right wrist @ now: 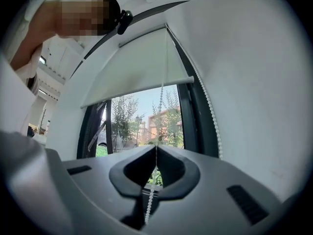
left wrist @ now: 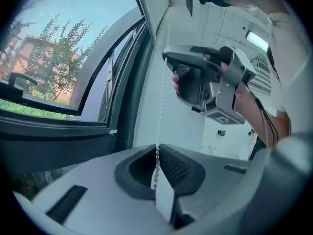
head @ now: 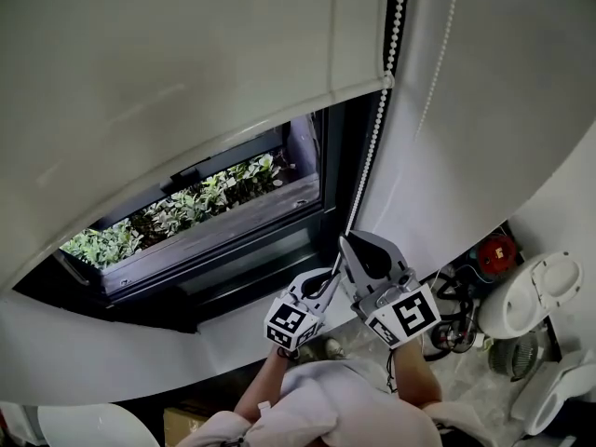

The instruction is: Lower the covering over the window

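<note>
Far left, low edge of the head view: corner of a brown carton (head: 181, 426); contents cannot be told.

Window (head: 214, 236): dark frame, with greenery (head: 177, 210) outside behind the glass.

Roller blind (head: 186, 63): white and part-way down. In the right gripper view it covers the upper part of the window, its bottom bar (right wrist: 139, 89) level, and the lower pane is uncovered.

Bead chain (head: 374, 142): white, hangs along the window's right edge, between the frame and the white wall.

Left claw (left wrist: 157, 150): jaws together, pinching the bead chain, which runs up out of the jaws. It is the lower of the two on the chain.

Right claw (right wrist: 156, 149): jaws together, also nipping the bead chain, which passes through and hangs below. It sits just above the left claw on the same chain. A person's hand (left wrist: 175, 80) is wrapped round its body.

Right, on the floor: tangled dark cables (head: 453, 315), a red object (head: 496, 252), and a white rounded appliance (head: 535, 296) with its oval lid down; its contents are not visible.
</note>
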{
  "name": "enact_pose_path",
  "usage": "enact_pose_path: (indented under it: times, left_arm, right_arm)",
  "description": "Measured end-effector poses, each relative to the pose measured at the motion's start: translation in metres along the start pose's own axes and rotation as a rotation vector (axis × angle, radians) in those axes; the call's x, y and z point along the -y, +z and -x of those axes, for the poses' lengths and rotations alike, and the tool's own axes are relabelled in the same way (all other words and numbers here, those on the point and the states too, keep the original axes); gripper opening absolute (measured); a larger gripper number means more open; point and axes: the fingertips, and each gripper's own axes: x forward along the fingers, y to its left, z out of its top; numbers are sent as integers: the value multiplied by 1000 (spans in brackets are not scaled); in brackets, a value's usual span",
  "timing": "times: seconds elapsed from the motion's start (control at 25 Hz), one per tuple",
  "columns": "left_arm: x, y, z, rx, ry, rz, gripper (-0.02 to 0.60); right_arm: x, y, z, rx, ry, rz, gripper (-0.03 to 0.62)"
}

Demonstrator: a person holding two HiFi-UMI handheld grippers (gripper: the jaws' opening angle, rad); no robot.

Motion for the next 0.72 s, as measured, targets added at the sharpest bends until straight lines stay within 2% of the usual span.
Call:
enact_pose_path:
  times: [0.32, 0.44, 0.72]
  left_arm:
    - [-3, 0, -1, -8, 8, -12, 25]
    - [-2, -11, -2, -50, 10, -23, 25]
    - [0, -39, 1, -89, 13, -6, 25]
  right_arm:
    - [0, -2, 1, 13, -21, 11, 0]
    - [-1, -15, 2, -23, -17, 4, 0]
    - [-3, -47, 8, -74, -19, -29, -2]
